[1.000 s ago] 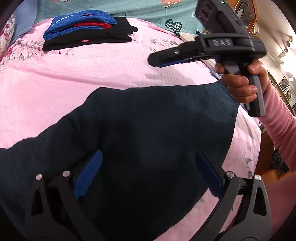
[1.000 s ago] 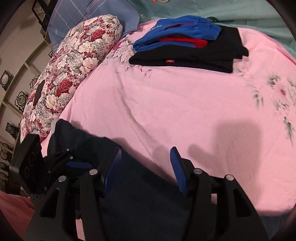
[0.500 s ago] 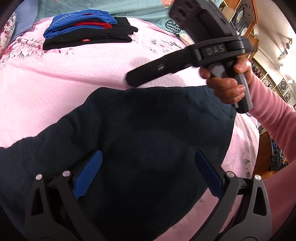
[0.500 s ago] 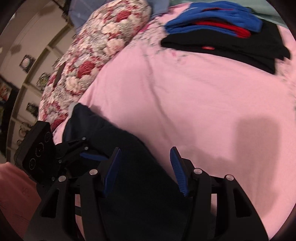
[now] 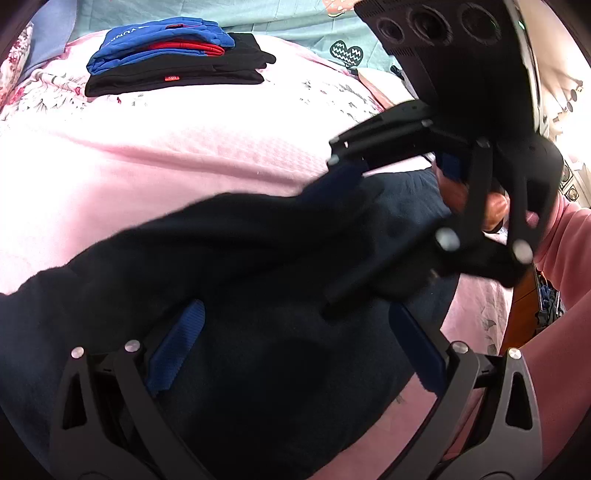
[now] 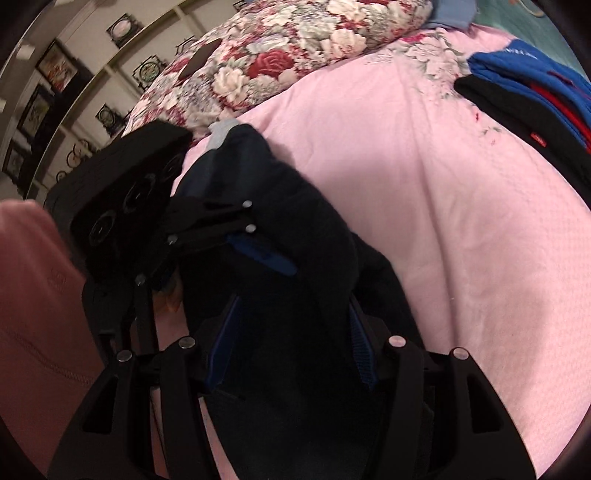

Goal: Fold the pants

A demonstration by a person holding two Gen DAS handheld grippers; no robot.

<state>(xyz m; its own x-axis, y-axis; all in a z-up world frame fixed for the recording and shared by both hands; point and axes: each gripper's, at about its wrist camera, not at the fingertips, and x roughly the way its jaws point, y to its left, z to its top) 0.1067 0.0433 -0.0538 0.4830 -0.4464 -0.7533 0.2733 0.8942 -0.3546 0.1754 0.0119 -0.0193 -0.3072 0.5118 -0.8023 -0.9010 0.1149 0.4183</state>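
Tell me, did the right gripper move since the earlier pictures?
Yes. In the left wrist view, the right gripper came down from near the folded clothes stack onto the dark pants.

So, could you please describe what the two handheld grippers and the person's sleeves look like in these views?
Both the left gripper and the right gripper are matte black plastic frames with triangular cut-outs, silver round pivot pins and two fingers lined with ribbed blue pads. Each carries a black block on top with round lens-like openings. The person wears pink long sleeves.
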